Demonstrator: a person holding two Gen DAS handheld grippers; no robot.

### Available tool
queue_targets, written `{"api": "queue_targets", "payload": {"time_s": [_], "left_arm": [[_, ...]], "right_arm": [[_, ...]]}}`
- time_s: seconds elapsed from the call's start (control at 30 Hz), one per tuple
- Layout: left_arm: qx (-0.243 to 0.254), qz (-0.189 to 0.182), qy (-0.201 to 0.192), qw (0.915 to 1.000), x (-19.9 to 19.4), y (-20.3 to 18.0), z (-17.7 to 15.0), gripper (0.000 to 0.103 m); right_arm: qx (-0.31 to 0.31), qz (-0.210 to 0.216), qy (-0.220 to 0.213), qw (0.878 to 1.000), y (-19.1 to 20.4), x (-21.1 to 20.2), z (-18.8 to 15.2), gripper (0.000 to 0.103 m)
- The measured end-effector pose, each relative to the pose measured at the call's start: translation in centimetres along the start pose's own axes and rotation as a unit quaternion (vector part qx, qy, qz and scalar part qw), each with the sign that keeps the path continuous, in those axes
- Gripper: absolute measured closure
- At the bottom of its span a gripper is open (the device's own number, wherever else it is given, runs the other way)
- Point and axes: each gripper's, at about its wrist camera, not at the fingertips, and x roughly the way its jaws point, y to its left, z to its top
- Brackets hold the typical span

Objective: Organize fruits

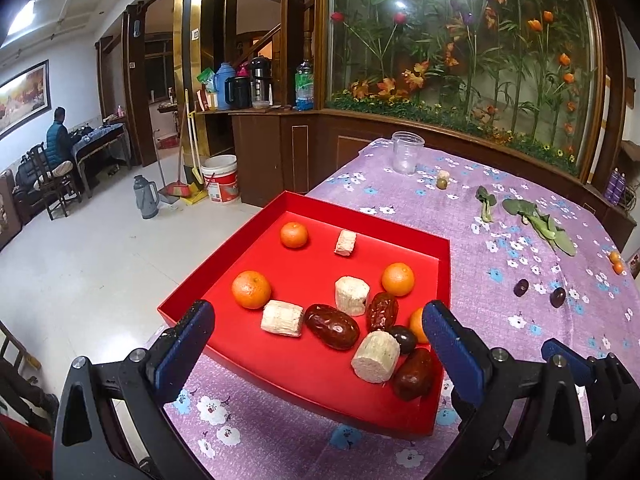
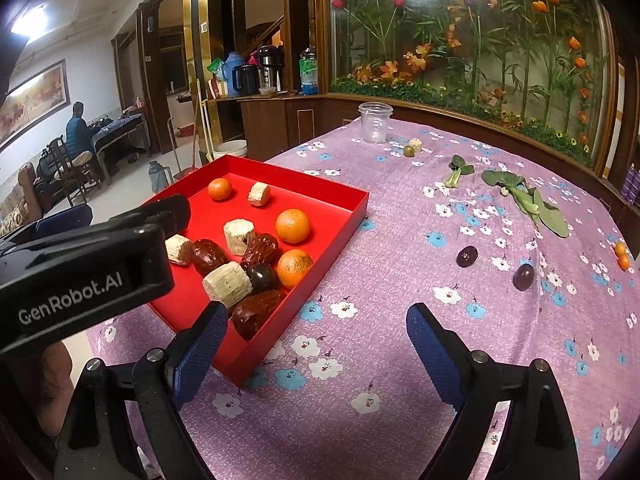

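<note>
Red tray (image 1: 224,272) holds oranges (image 1: 251,289), dates and pale cane pieces

A table covered with a purple cloth printed with white and blue flowers (image 2: 360,264) carries a shallow red rectangular tray (image 2: 340,216) at its left edge. Directly on the cloth lie two dark purple round fruits (image 2: 467,256), well apart from the tray, two green leafy vegetable pieces (image 2: 524,200), a clear plastic cup (image 2: 375,122), a small green fruit (image 2: 408,150) and two small oranges (image 2: 622,254) at the far right.
</note>
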Motion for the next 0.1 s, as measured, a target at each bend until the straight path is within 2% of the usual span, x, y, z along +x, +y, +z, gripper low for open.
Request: {"api": "queue_targets", "payload": {"time_s": [0.1], "left_arm": [[0.0, 0.0, -0.001, 1.0, -0.2, -0.05, 0.1, 0.0]], "right_arm": [[0.003, 0.0, -0.002, 1.0, -0.22, -0.27, 0.03, 0.009]]}}
